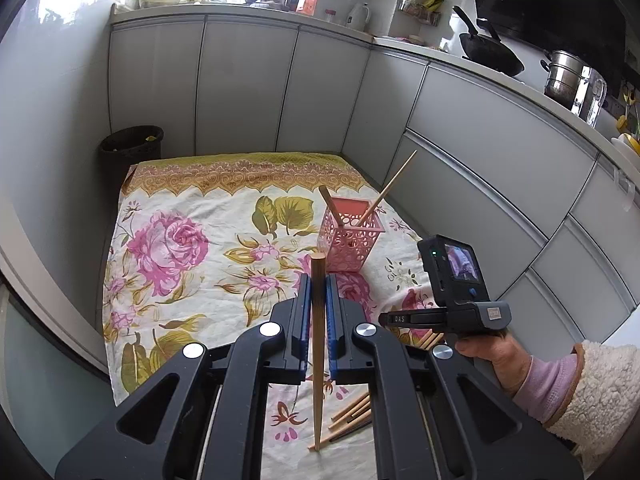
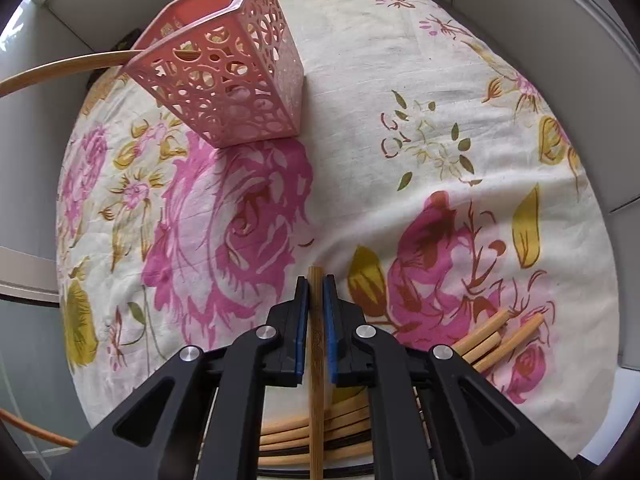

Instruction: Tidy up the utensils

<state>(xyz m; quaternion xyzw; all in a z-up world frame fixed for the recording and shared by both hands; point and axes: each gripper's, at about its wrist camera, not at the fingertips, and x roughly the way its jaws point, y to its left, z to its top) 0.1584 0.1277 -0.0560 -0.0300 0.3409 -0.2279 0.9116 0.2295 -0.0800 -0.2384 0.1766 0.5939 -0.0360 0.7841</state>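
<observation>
Floral cloth (image 1: 192, 216) on kitchen floor; my left gripper (image 1: 319, 292) and right gripper (image 2: 316, 292) each clamp a bamboo chopstick lengthwise; pink perforated plastic basket (image 1: 352, 240) ahead, left nearer.

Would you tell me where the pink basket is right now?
In the left wrist view, the pink basket stands on the floral cloth toward its far right, holding two chopsticks.

Floral cloth (image 1: 192, 216) w/ pink basket (image 1: 350, 242), loose chopsticks (image 1: 352, 416) on it.
</observation>
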